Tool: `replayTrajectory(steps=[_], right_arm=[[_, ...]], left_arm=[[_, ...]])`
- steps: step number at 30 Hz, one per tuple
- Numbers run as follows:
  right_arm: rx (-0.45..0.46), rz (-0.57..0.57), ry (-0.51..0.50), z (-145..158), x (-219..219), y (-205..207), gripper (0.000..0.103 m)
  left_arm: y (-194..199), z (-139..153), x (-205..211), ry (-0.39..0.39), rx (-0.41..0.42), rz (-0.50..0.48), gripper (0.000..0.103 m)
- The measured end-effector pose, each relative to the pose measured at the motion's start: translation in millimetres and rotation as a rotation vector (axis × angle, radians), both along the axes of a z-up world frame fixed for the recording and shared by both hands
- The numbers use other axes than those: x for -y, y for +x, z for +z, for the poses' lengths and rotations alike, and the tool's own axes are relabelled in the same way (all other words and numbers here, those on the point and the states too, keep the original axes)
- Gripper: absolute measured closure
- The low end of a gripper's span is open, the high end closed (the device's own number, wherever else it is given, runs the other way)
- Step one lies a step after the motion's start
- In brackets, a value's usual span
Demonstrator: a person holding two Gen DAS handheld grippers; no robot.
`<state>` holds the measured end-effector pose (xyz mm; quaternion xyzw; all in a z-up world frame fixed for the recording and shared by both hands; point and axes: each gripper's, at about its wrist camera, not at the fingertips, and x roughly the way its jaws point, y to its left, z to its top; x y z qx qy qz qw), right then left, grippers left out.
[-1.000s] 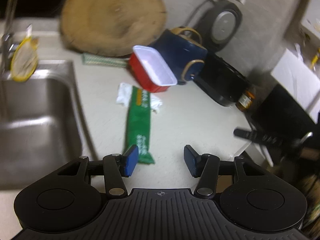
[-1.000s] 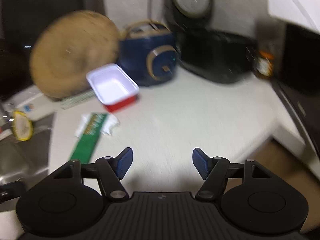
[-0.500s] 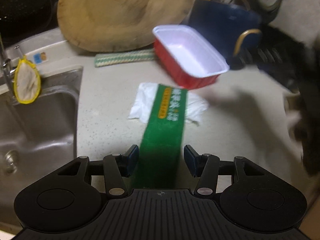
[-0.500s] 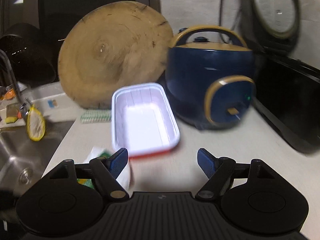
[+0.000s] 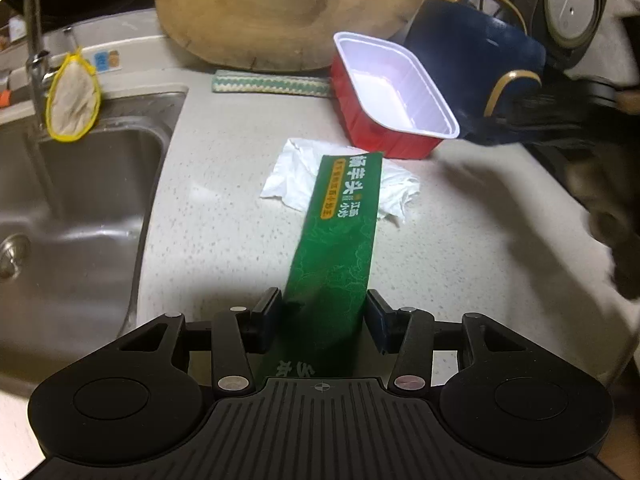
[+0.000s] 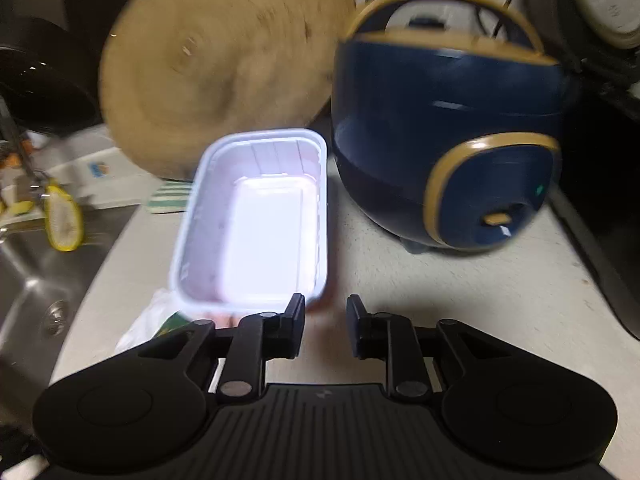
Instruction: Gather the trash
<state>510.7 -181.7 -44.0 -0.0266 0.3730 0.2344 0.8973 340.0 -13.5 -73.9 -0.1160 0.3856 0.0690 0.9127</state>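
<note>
The left gripper (image 5: 323,312) is closing, its pads flanking the near end of a green wrapper (image 5: 340,236) that lies on the speckled worktop (image 5: 224,216); whether they press it is unclear. At 12 o'clock the wrapper's far end overlaps a crumpled white tissue (image 5: 292,172). The right gripper (image 6: 325,322) is closing, its left finger at the near corner of a red tray (image 6: 256,220); whether the rim sits between is unclear. A navy rice cooker (image 6: 448,152) stands at 1 o'clock, a round wooden board (image 6: 216,64) at 11, and a sink (image 5: 72,200) at 9.
</note>
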Motion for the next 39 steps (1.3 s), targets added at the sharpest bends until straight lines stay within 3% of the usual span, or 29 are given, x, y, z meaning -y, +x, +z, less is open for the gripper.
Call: replayTrajectory(steps=[3,4,7,11,13,17,20,23,30,34,39], right_arm=[[0.055,-0.002,0.020,23,19,-29,0.043],[0.074,0.002,0.025,29,23,-35,0.040],[0.119,0.036,0.019,44,36,-44,0.040],[0.204,0.090,-0.067,50,70,-55,0.040],[0.185,0.070,-0.086,49,99,-60,0.040],[0.180,0.066,-0.116,50,165,-72,0.040],[0.173,0.006,-0.032,57,183,-66,0.037],[0.151,-0.017,0.061,59,175,-56,0.035],[0.136,0.030,0.055,52,131,-40,0.033],[0.126,0.057,0.031,44,104,-30,0.032],[0.101,0.150,0.026,33,58,-11,0.032]], left_arm=[[-8,1,2,-0.023,0.022,0.019,0.053],[-8,0,2,-0.031,0.022,0.023,0.053],[-9,2,10,-0.009,0.013,0.031,0.053],[-13,7,22,-0.012,0.033,0.064,0.053],[-15,8,25,-0.061,0.045,0.068,0.053],[-11,9,35,-0.031,0.048,0.085,0.053],[-4,9,36,-0.024,0.033,0.101,0.053],[1,16,39,-0.010,0.040,0.084,0.053],[10,27,47,-0.035,0.073,0.059,0.053],[21,29,60,0.004,0.069,0.030,0.053],[31,12,75,0.119,0.008,0.006,0.053]])
